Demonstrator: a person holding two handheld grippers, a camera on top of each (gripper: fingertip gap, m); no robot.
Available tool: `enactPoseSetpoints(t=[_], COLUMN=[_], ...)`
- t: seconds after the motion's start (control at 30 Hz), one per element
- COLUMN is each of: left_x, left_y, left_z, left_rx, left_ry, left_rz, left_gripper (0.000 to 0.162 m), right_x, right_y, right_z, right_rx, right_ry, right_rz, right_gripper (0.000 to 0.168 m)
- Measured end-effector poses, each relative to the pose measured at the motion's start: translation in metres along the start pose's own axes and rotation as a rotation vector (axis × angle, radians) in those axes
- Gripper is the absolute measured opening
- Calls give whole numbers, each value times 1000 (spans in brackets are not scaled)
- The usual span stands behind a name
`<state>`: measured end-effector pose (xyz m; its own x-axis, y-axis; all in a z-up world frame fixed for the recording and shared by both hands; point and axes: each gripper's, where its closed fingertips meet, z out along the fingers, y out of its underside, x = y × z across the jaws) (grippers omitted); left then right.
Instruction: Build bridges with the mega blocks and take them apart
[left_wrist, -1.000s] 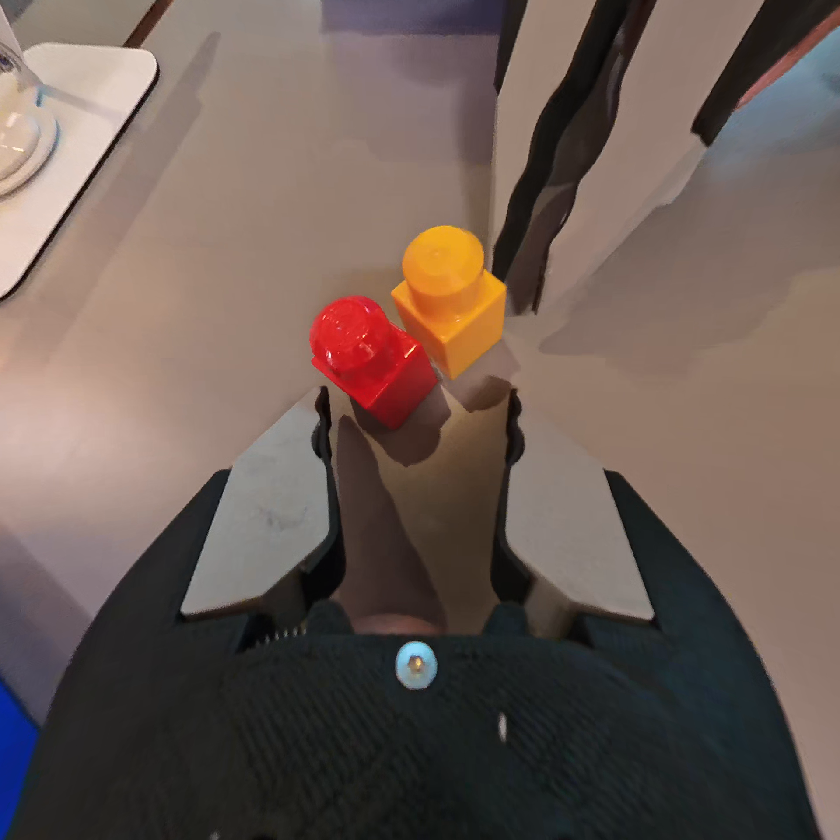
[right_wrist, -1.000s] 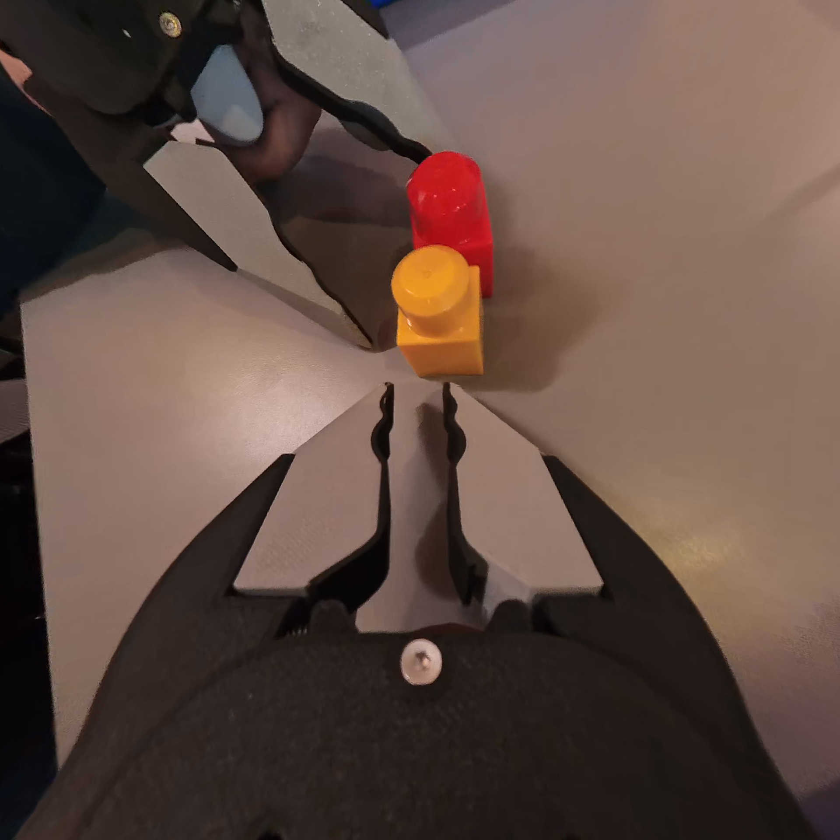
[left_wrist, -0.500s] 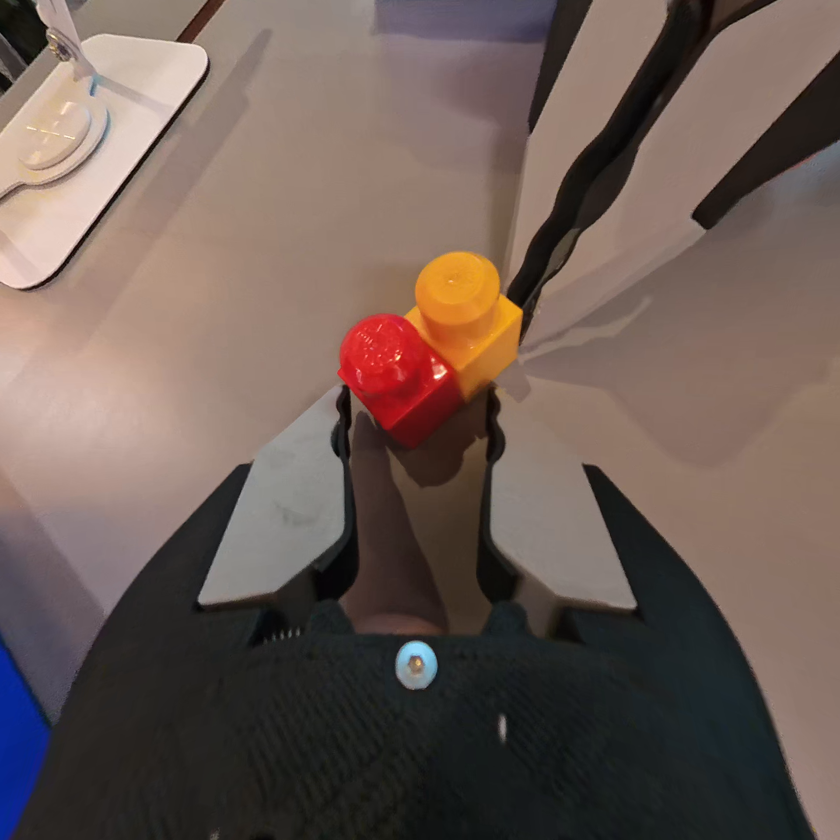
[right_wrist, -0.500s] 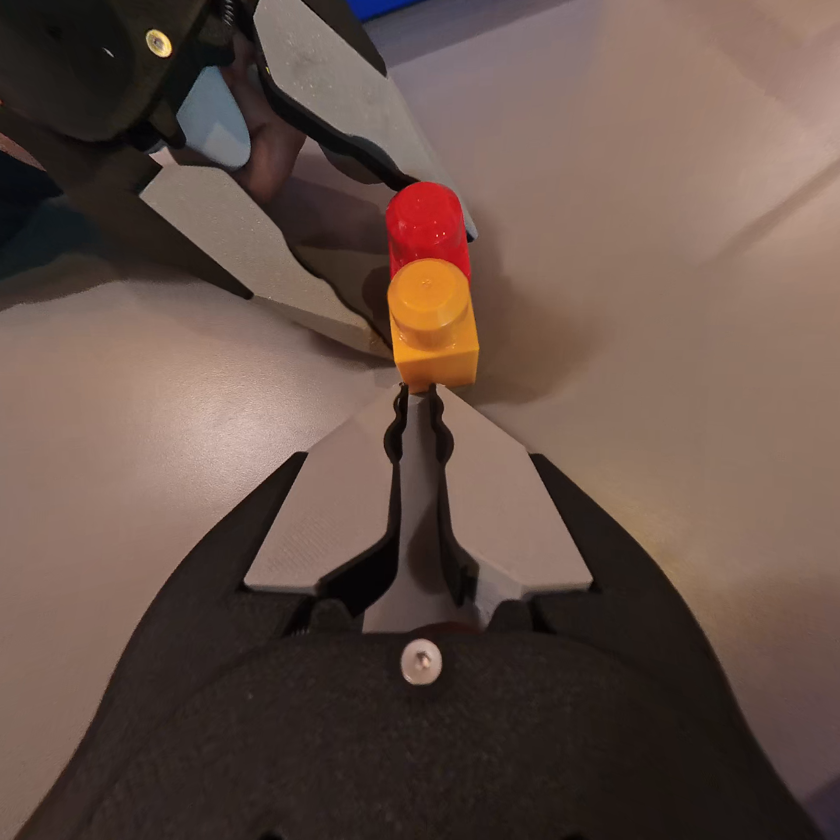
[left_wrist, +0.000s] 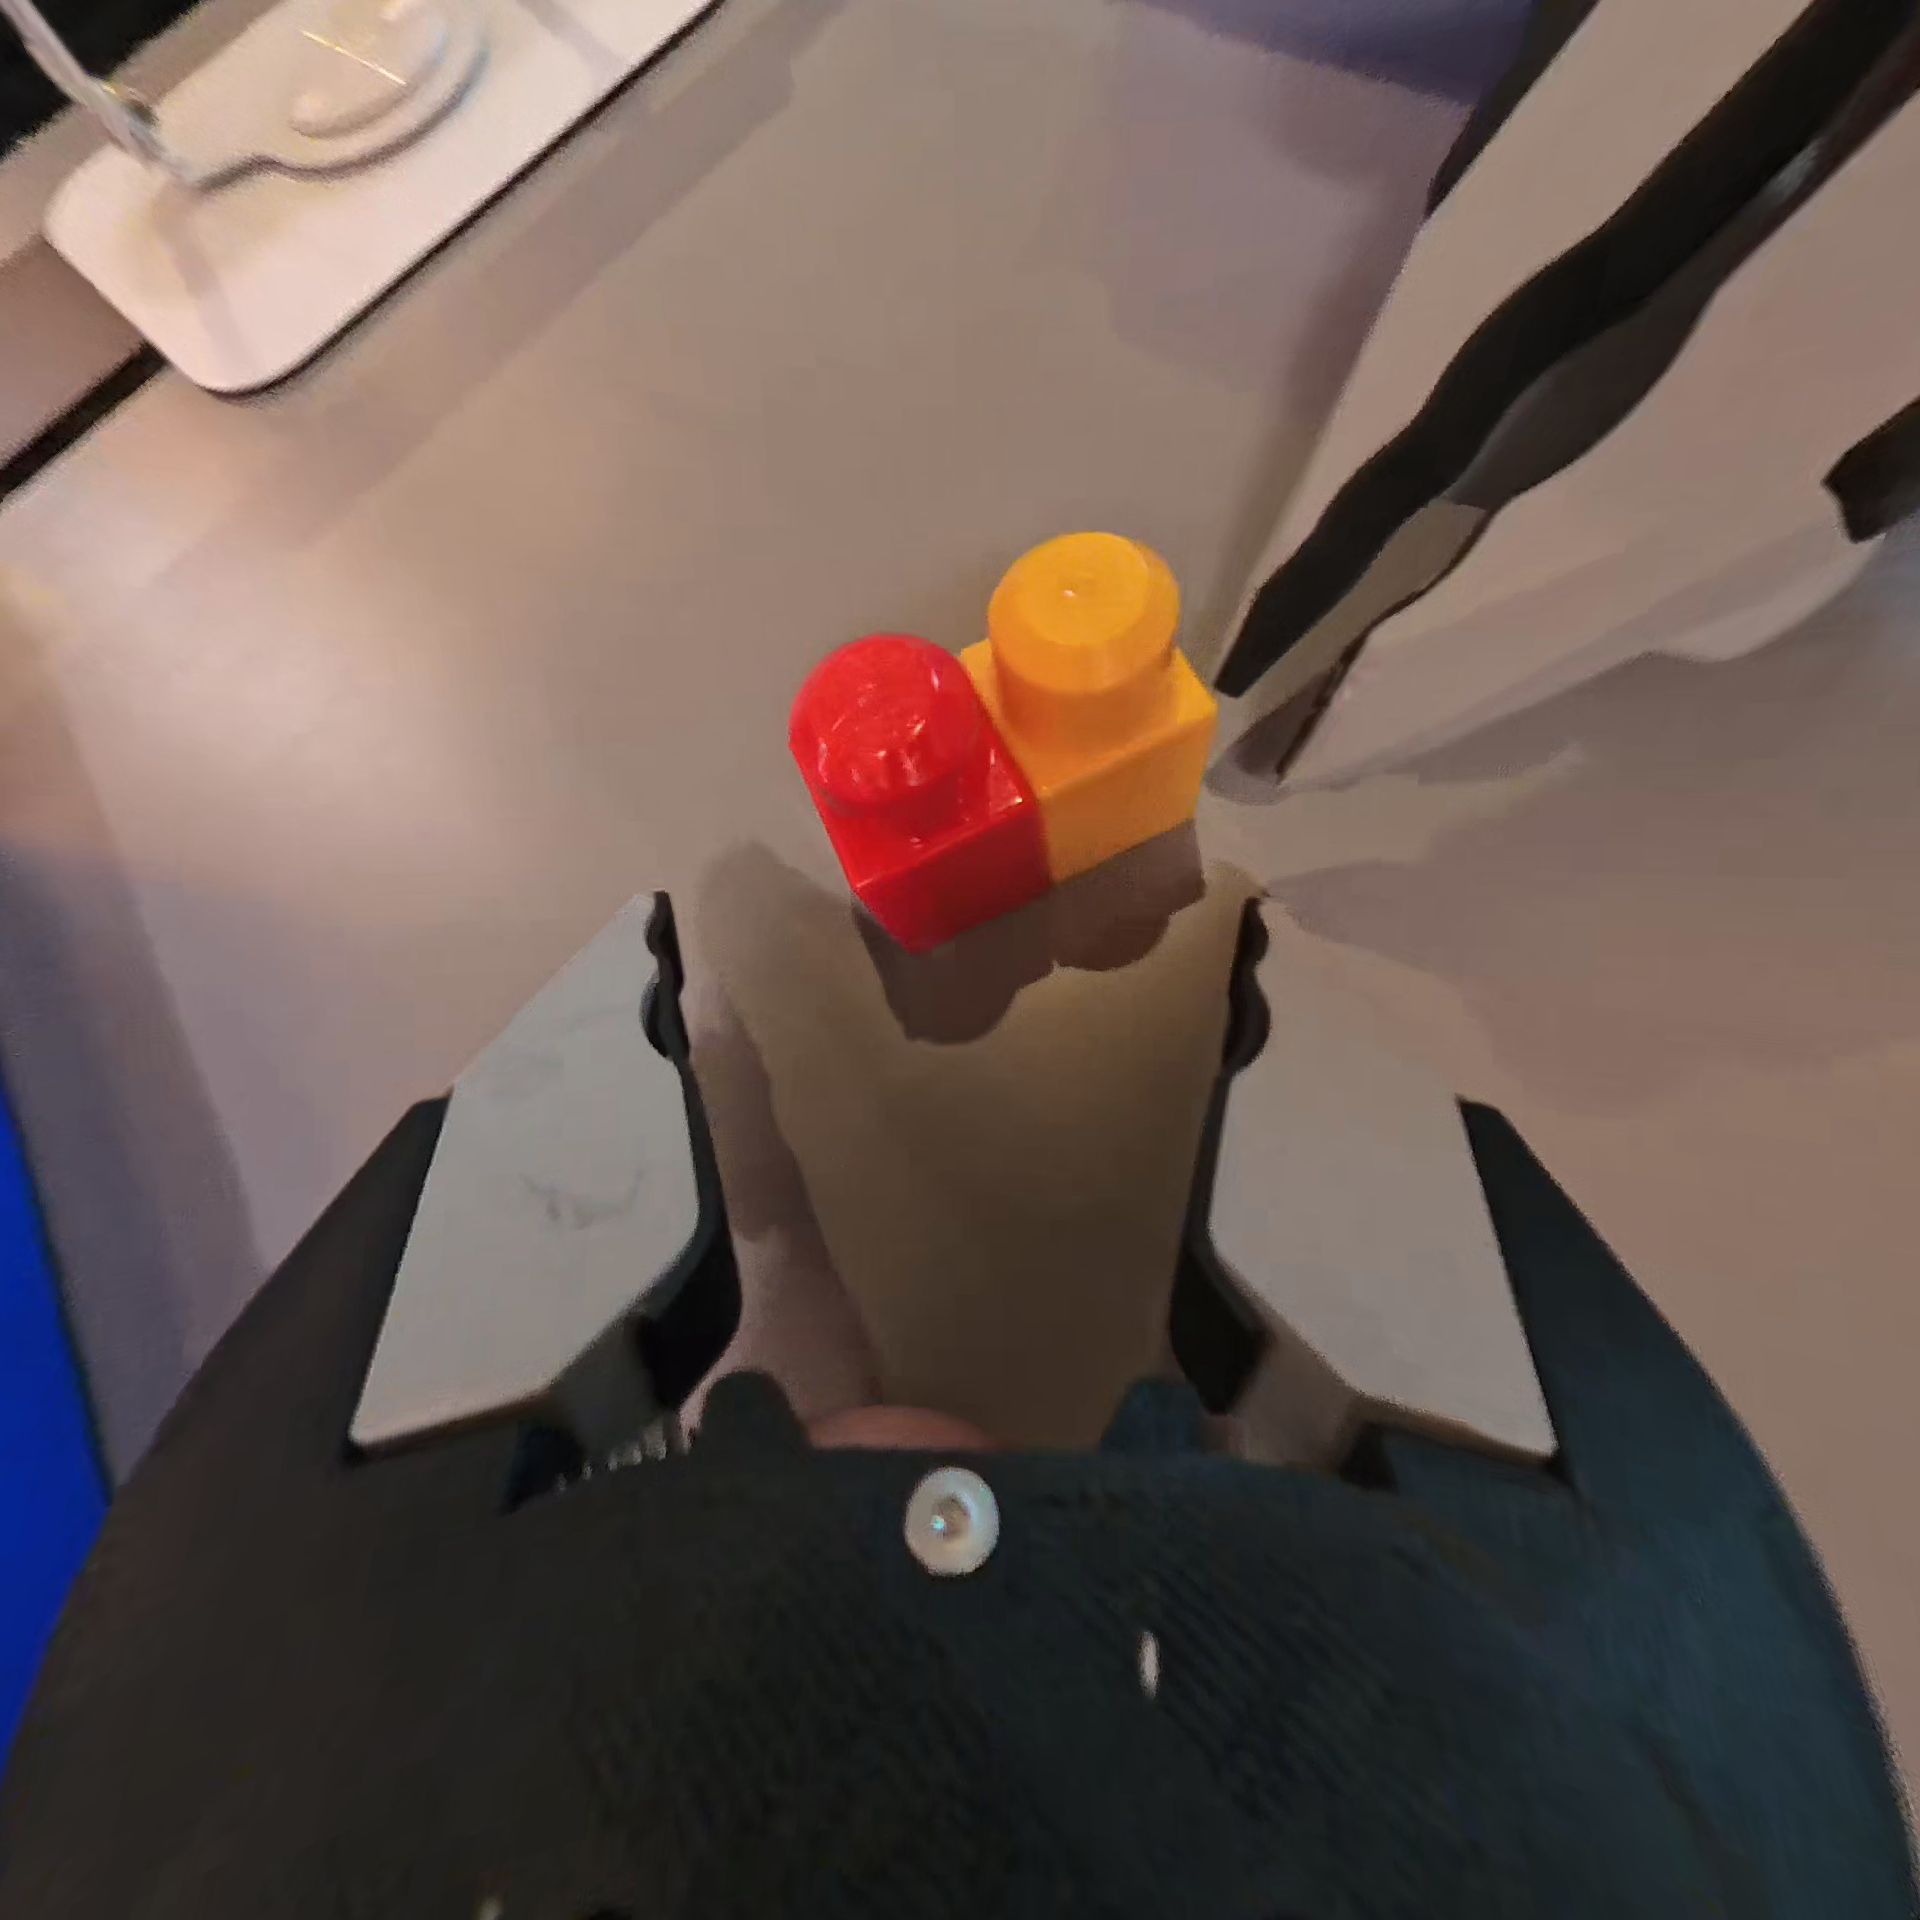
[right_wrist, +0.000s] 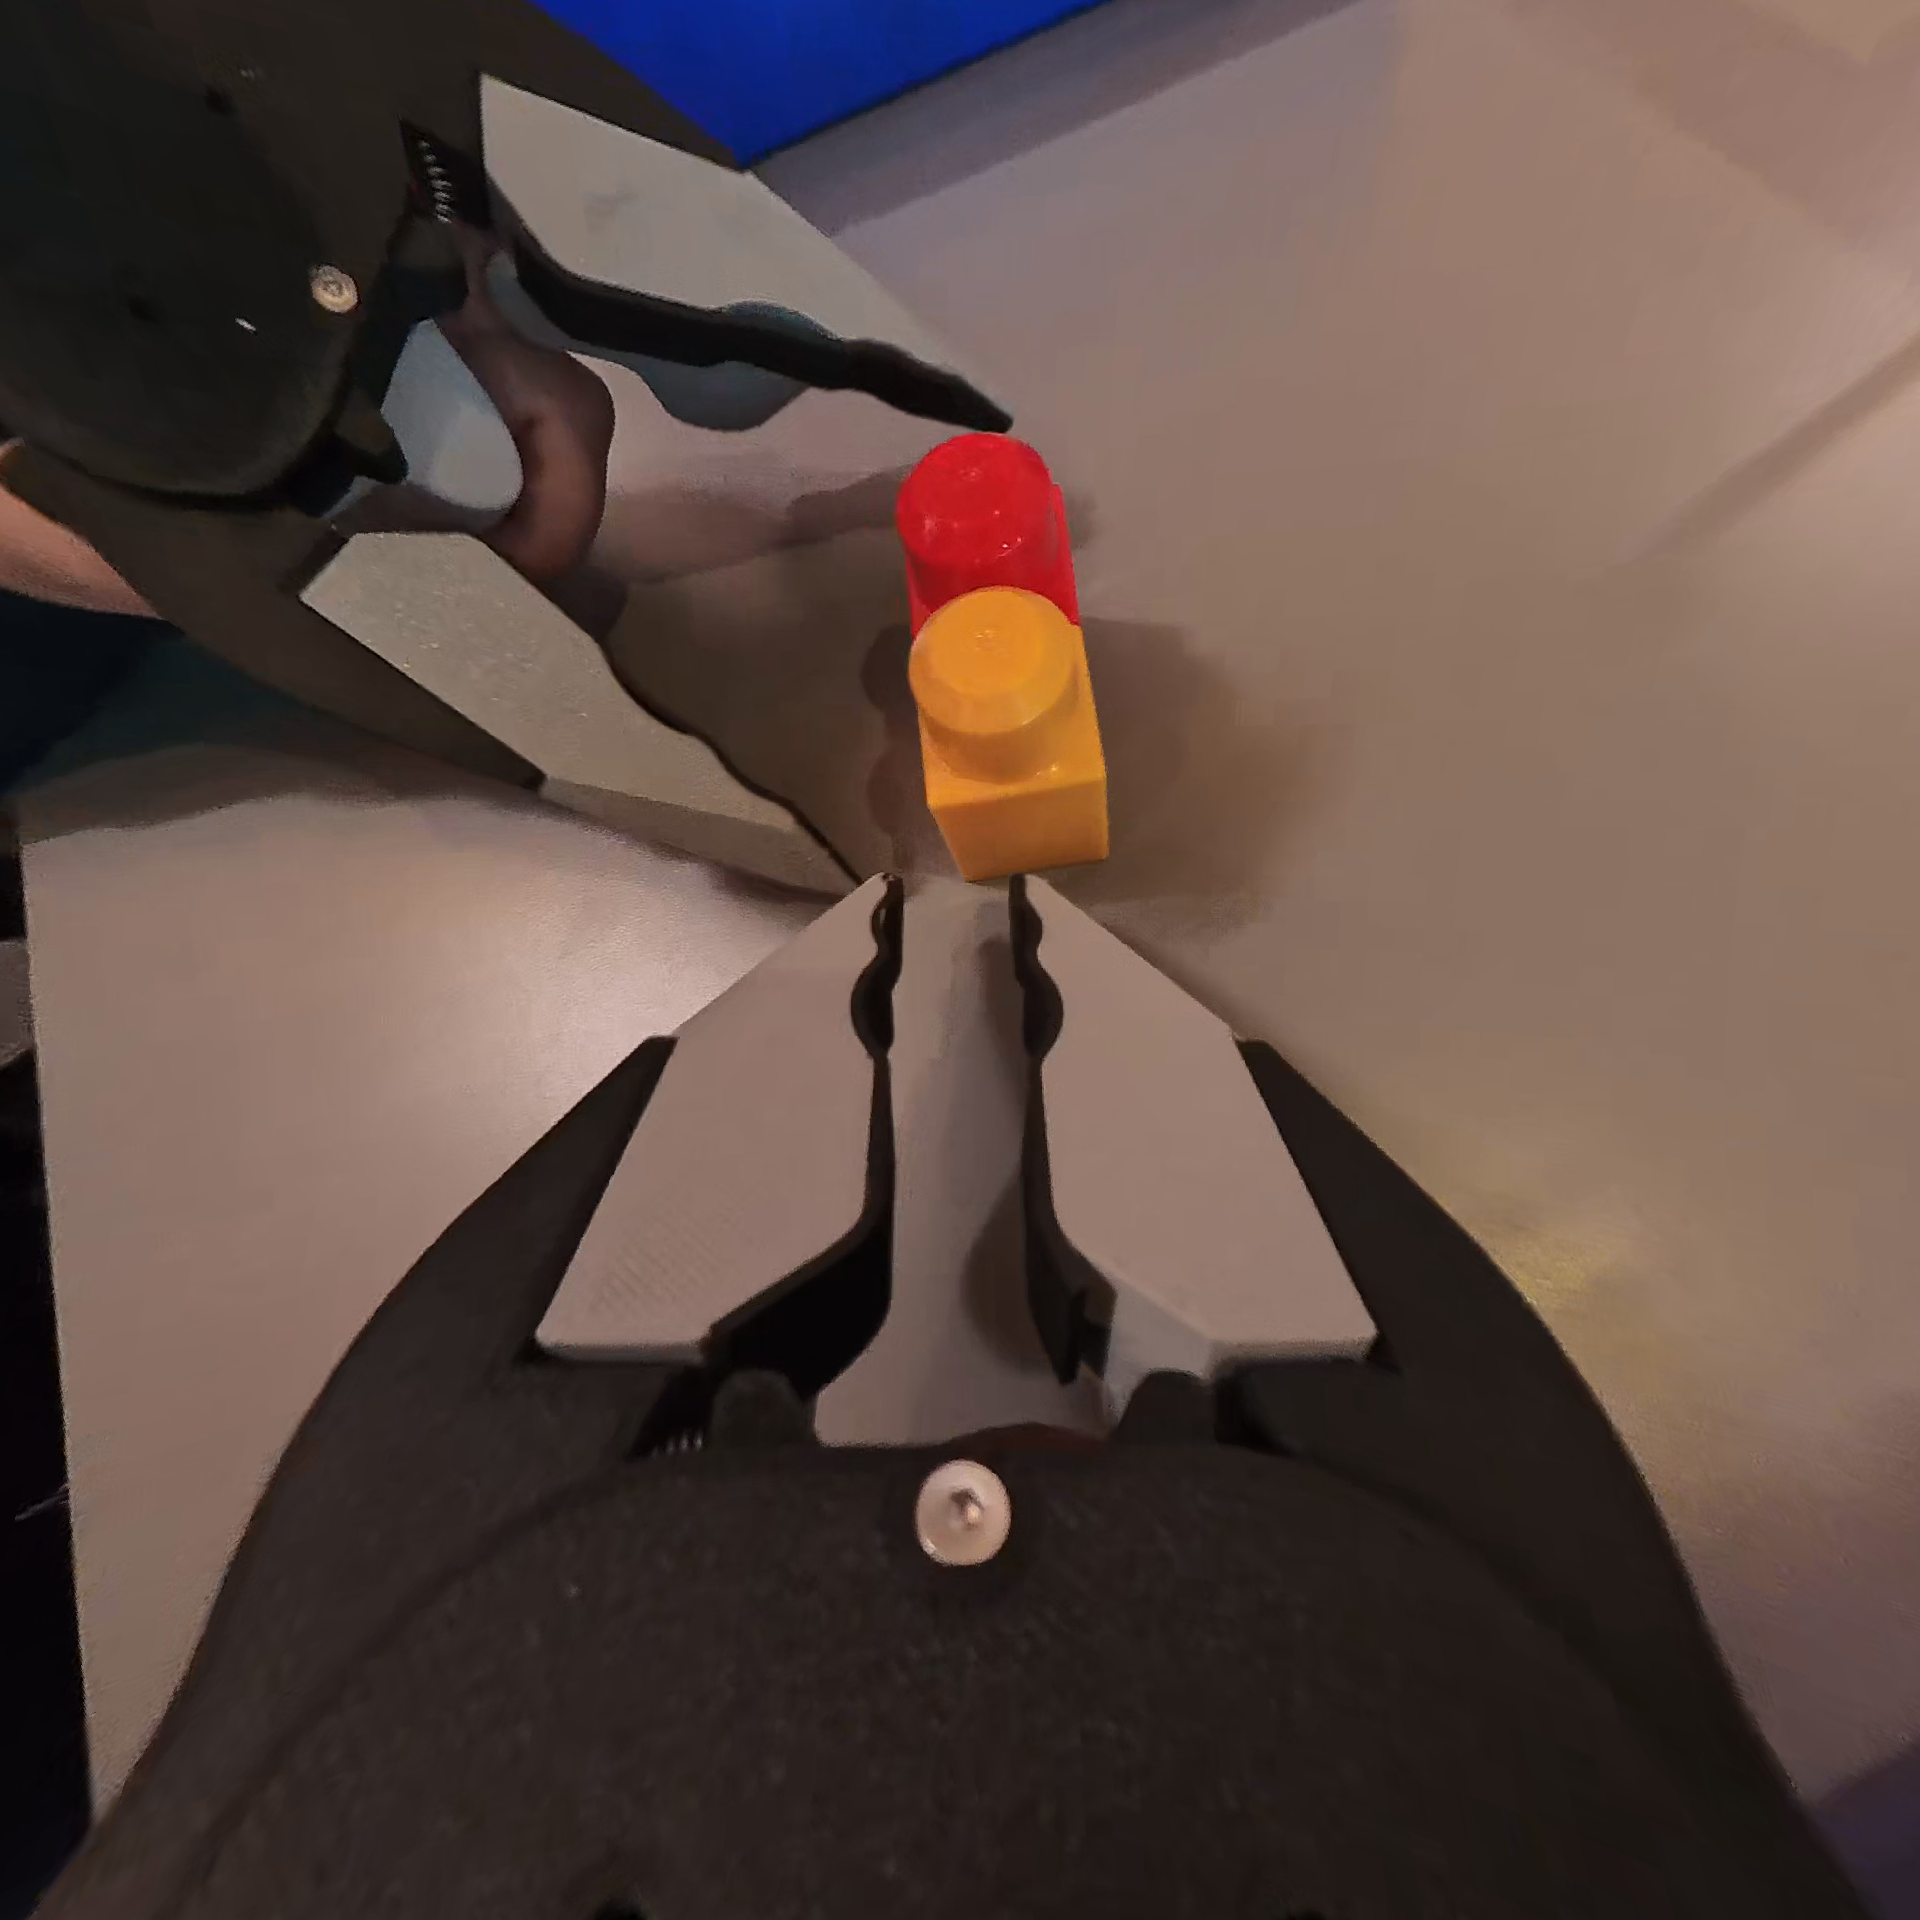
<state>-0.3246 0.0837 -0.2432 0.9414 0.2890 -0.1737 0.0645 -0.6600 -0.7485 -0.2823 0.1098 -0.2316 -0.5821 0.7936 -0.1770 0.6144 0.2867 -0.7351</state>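
A red block (left_wrist: 914, 790) and an orange block (left_wrist: 1101, 707) stand upright on the grey table, side by side and touching. My left gripper (left_wrist: 956, 925) is open wide and empty, its tips just short of the red block. In the right wrist view the orange block (right_wrist: 1008, 748) is nearer and the red block (right_wrist: 987, 530) is behind it. My right gripper (right_wrist: 953, 888) is empty, open by only a narrow gap, with its tips just short of the orange block's base. The left gripper's fingers (right_wrist: 499, 665) reach in from the upper left. The right gripper's fingers (left_wrist: 1507, 416) show at upper right.
A white flat base with a clear stand (left_wrist: 312, 208) sits at the table's far left. A blue surface shows at the left edge (left_wrist: 31, 1247) and at the top of the right wrist view (right_wrist: 810, 62). Bare grey table (right_wrist: 1455, 623) lies to the right of the blocks.
The orange block has been pushed against the red one; they now touch. The left gripper narrowed around the red block, then opened wide and backed off. The right gripper's gap widened slightly.
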Motion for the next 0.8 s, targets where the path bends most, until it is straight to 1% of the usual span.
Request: enactPoseSetpoints(t=[0.13,0.2,0.27,0.4,0.47,0.53,0.63,0.8], left_x=[6,7,4,-3,5,10,6,7], left_y=[-7,-11,-18,-17,-19,-20,-13,-13], left_z=[3,4,3,-1,0,5,9,12], left_rx=[7,15,46,52,51,26,-33,-43], left_ry=[-53,-75,-112,-205,-188,-195,-274,-294], left_rz=[14,-52,-151,-251,-286,-306,-334,-392], left_gripper=[100,100,106,107,107,107,107,106], right_x=[6,10,15,18,17,16,17,21], right_y=[0,-5,-8,-12,-16,-19,-20,-21], right_z=[-4,-11,-17,-24,-27,-29,-30,-34], right_rx=[6,44,69,99,118,134,141,162], right_ry=[29,35,47,62,65,64,73,79], right_rz=[3,25,42,45,39,36,32,41], right_gripper=[16,17,18,19,19,19,18,18])
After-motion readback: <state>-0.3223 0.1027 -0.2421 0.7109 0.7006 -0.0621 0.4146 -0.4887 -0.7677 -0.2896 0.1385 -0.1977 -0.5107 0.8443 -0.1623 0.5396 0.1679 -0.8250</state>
